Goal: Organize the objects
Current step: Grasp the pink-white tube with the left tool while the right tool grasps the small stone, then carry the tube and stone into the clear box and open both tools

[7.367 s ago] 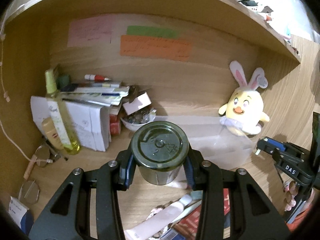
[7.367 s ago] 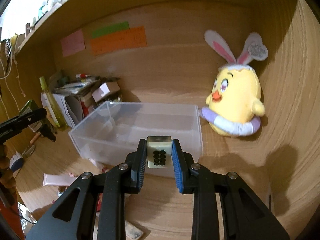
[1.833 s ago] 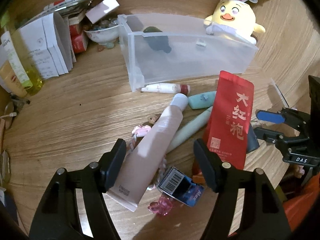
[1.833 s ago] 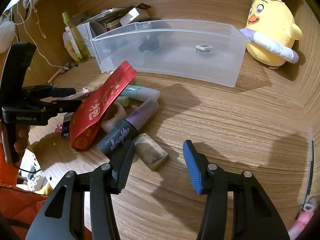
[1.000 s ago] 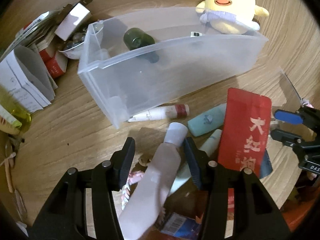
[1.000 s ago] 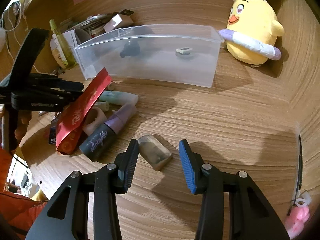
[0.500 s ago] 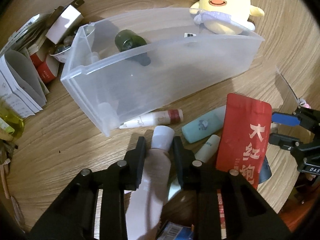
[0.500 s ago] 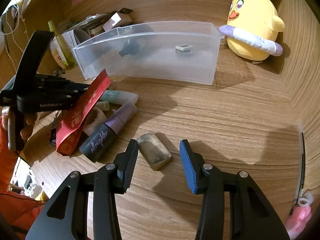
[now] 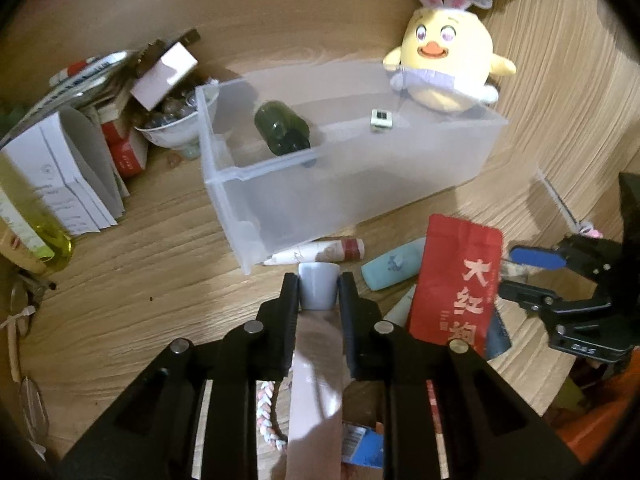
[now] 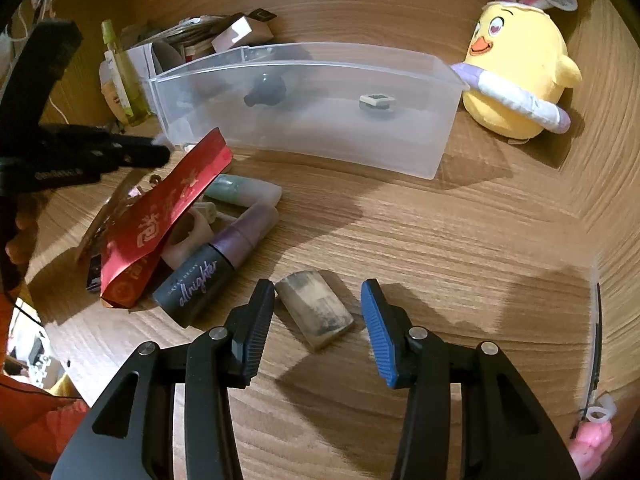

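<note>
Pink tube sits clamped in the closing left gripper, tilted downward; the right gripper, jaws closing, straddles a block untouched.

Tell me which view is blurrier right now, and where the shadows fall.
Left wrist view: soft motion blur across the clear bin and pink tube, dim vignetted corners. Right wrist view: sharper; hard dark tool shadows on the wooden desk past the grubby eraser, fisheye bending the bin's rim.
</note>
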A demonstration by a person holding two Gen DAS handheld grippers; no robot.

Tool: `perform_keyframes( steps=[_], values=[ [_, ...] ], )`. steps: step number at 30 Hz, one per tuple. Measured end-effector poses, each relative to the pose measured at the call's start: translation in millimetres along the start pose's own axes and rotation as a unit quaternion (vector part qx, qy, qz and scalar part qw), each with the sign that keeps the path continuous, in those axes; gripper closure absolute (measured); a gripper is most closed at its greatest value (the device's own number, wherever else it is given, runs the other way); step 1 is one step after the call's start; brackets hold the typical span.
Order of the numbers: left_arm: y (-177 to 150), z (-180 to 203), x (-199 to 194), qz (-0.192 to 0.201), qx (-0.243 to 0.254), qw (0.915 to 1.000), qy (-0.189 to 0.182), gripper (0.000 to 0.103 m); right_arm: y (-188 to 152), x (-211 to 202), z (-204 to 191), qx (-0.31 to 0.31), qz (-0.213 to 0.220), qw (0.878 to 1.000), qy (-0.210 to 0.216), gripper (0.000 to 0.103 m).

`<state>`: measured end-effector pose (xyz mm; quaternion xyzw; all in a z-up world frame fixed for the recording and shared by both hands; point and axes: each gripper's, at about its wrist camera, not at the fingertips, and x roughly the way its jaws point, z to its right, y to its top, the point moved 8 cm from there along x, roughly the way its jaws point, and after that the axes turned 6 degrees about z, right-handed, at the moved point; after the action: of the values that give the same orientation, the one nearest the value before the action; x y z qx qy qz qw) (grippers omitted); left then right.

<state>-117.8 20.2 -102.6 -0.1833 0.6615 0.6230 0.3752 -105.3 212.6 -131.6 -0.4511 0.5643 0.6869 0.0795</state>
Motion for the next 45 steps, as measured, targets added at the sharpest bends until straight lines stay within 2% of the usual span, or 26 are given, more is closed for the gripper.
perform_keyframes(
  steps=[1,3,14,27,45],
  values=[
    [0.7,-2.2,-6.0,0.005,-0.003,1.0000,-0.001,0.083,0.3,0.3,-0.4,0.000,0.001,1.000,-0.002,0.075],
    [2.6,-3.2,-13.0,0.013,-0.008,0.9999,-0.002,0.084,1.3,0.7,-1.1,-0.005,0.000,1.000,-0.007,0.081],
    [18.6,-3.6,-52.2,0.068,-0.027,0.9973,0.002,0.084,10.4,-2.5,-5.9,-0.003,0.014,1.000,-0.011,0.081],
    [41.1,-9.8,-102.2,0.137,-0.040,0.9897,0.013,0.084,48.0,-25.3,1.8,0.020,0.072,0.997,-0.007,0.081],
    [98.0,16.8,-121.1,0.205,-0.023,0.9785,0.002,0.084,105.5,-57.6,16.3,0.034,0.152,0.988,-0.008,0.081]
  ],
)
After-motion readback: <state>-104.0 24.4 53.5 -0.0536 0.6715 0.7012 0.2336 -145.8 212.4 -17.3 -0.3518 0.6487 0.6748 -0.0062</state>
